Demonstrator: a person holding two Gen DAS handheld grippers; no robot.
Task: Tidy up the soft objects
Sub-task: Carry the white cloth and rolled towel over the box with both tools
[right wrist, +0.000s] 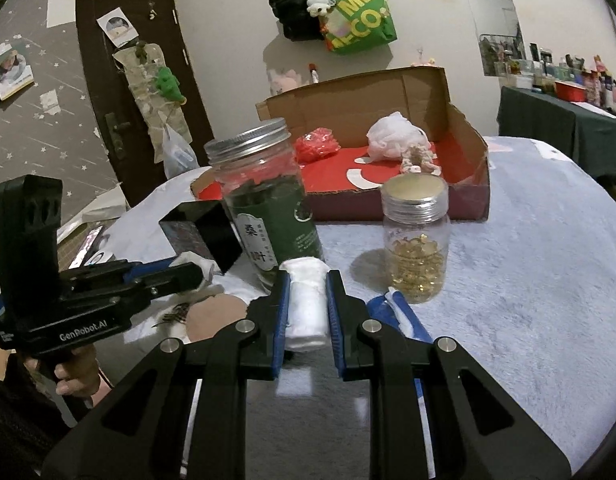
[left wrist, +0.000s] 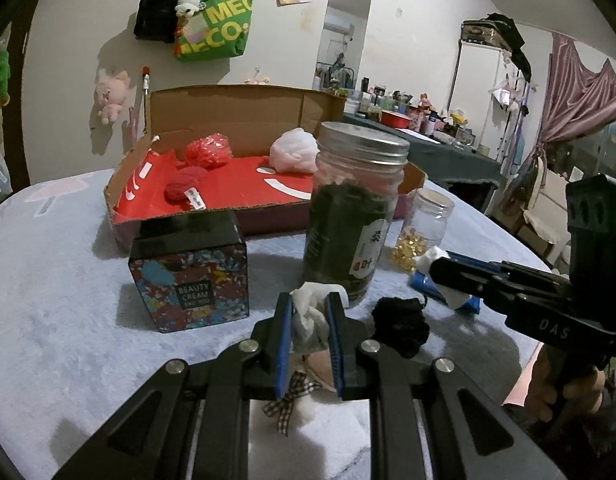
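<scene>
White crumpled plush toy point(left wrist: 312, 320) with checked bow hanging squeezed between left gripper pads. White rolled cloth point(right wrist: 305, 304) sitting pinched upright. Black knitted piece point(left wrist: 400, 326) lying on table. Red mesh ball point(left wrist: 209, 150), white pouf point(left wrist: 293, 156) resting in cardboard box point(left wrist: 235, 112).

The box point(left wrist: 243, 128) is brown with a red floor, holding red point(left wrist: 209, 150) and white point(left wrist: 293, 150) puffs. The cloth point(left wrist: 59, 280) is pale blue. The bow point(left wrist: 287, 400) is checked brown and white.

Desk point(right wrist: 548, 280) under a pale fleecy cover

On it: cardboard box point(left wrist: 235, 120) at upper centre, cream box point(left wrist: 189, 276), two lidded jars point(left wrist: 354, 208) point(right wrist: 416, 240), black soft lump point(left wrist: 400, 326).
</scene>
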